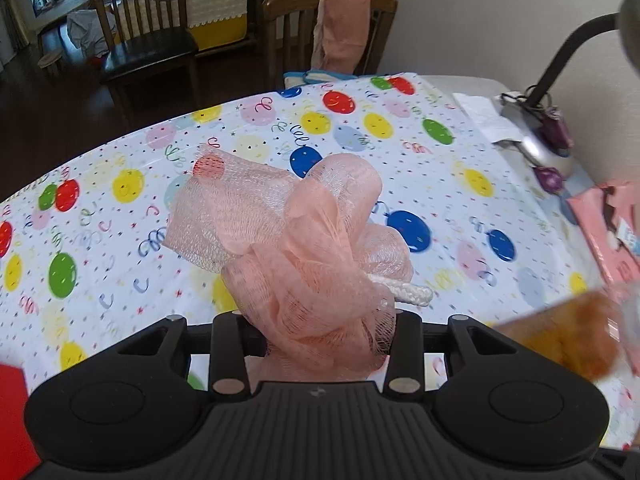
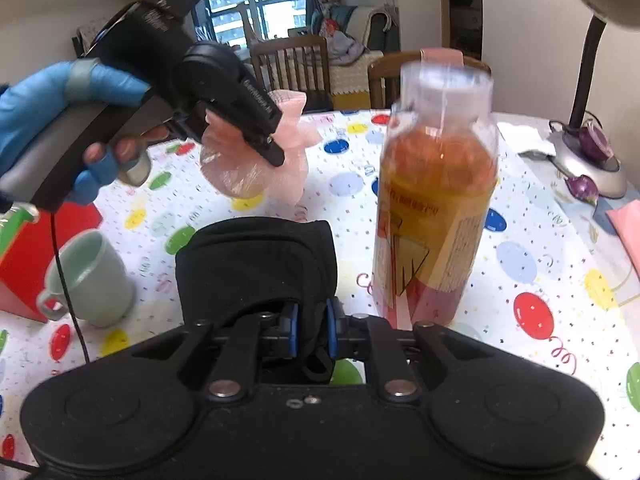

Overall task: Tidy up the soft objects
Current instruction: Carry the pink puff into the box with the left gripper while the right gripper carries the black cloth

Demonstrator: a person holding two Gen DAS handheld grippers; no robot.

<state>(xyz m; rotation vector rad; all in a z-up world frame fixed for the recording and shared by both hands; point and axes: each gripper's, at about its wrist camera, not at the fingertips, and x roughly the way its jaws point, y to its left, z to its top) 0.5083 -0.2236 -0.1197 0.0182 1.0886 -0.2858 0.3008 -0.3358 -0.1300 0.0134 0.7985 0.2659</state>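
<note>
**Both grippers loaded beside a tall bottle**

The left hand-held gripper point(image 1: 316, 344) is clenched on a peach mesh bath pouf point(image 1: 312, 248), lifted above the desk point(image 1: 460, 160) left of the orange drink bottle point(image 2: 436, 200). The right hand-held gripper point(image 2: 312, 328) pinches a black fabric pouch point(image 2: 256, 264) just left of the bottle. A careless swing could topple the bottle, and the springy pouf could slip free.

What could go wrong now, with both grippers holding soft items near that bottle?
The right gripper pinches only an edge of the black fabric pad, so it may slip. The tall bottle stands just beside it and could be tipped. The pink mesh sponge bulges loosely from the left gripper and could snag.
</note>
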